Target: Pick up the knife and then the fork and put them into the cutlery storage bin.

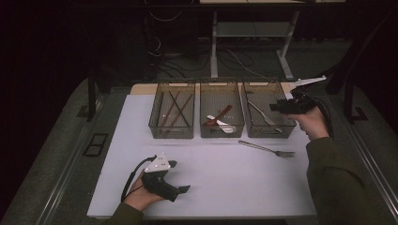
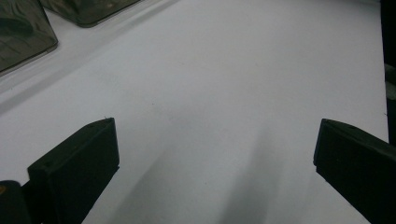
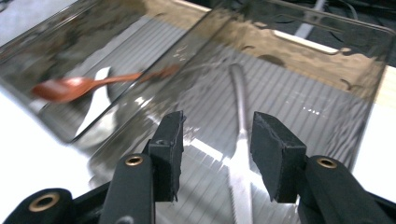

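Three clear smoked bins stand in a row at the back of the white table (image 1: 211,178). The right bin (image 1: 267,132) holds a metal utensil (image 1: 261,112) (image 3: 240,102) lying on its ribbed floor. My right gripper (image 1: 273,107) (image 3: 215,154) hovers over this bin, open, its pads on either side of the utensil below and not touching it. The middle bin (image 1: 222,132) holds a red-brown spoon (image 1: 219,116) (image 3: 70,87) and a white one (image 1: 220,123). My left gripper (image 1: 180,176) (image 2: 217,140) rests low at the front left of the table, open wide with nothing between its jaws.
The left bin (image 1: 172,132) holds brown chopsticks (image 1: 174,110). A metal fork (image 1: 267,149) lies loose on the table in front of the right bin. Dark floor, cables and table legs (image 1: 214,47) lie beyond the far edge.
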Available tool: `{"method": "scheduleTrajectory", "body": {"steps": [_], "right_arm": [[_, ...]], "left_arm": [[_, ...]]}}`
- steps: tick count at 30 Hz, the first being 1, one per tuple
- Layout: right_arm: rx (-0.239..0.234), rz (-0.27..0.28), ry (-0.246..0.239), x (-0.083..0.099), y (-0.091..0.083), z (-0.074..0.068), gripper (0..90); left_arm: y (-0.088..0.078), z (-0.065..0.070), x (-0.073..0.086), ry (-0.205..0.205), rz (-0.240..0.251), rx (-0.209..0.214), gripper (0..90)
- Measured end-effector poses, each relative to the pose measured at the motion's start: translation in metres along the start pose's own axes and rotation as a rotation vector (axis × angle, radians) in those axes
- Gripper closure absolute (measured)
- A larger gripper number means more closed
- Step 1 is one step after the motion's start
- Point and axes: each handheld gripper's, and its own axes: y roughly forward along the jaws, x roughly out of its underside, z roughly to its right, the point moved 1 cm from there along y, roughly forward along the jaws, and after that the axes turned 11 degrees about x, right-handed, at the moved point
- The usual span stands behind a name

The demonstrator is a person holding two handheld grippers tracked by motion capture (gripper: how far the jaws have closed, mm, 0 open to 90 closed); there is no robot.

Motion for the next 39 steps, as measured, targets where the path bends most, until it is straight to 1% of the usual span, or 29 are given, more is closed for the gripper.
{"method": "scheduleTrajectory", "body": {"steps": [6, 8, 11, 14, 18, 21, 26, 27, 33, 37, 39], "right_arm": [[-0.059, 0.020, -0.062, 0.012, -0.020, -0.015, 52.8], [-0.066, 0.018, -0.091, 0.017, -0.025, -0.019, 52.7], [-0.085, 0.010, -0.126, 0.025, -0.030, -0.025, 53.1], [-0.096, -0.014, -0.184, 0.033, -0.032, -0.031, 53.7], [-0.087, -0.087, -0.288, 0.041, -0.029, -0.039, 55.3], [-0.104, -0.140, -0.344, 0.044, -0.025, -0.043, 56.7], [-0.127, -0.223, -0.412, 0.047, -0.015, -0.049, 57.7], [-0.128, -0.238, -0.431, 0.048, -0.013, -0.049, 58.1], [-0.137, -0.344, -0.509, 0.050, 0.000, -0.056, 60.4], [-0.139, -0.417, -0.579, 0.052, 0.011, -0.059, 62.6], [-0.146, -0.446, -0.594, 0.054, 0.016, -0.061, 63.7]], "left_arm": [[0.000, 0.000, 0.000, 0.002, -0.004, 0.001, 0.0], [0.000, 0.000, 0.000, 0.001, -0.002, 0.001, 0.0], [0.000, 0.000, 0.000, -0.002, -0.003, 0.001, 0.0], [0.000, 0.000, 0.000, -0.003, -0.004, 0.001, 0.0], [0.001, 0.000, 0.000, -0.003, -0.004, 0.002, 0.0], [0.001, 0.000, 0.000, -0.002, -0.005, 0.003, 0.0], [0.001, 0.000, 0.001, -0.002, -0.001, 0.004, 0.0], [0.000, 0.000, 0.001, -0.001, -0.001, 0.004, 0.0], [0.000, 0.000, 0.001, -0.002, -0.001, 0.005, 0.0], [0.001, 0.000, 0.001, -0.002, 0.000, 0.006, 0.0], [0.000, 0.000, 0.001, -0.001, 0.000, 0.006, 0.0]]}}
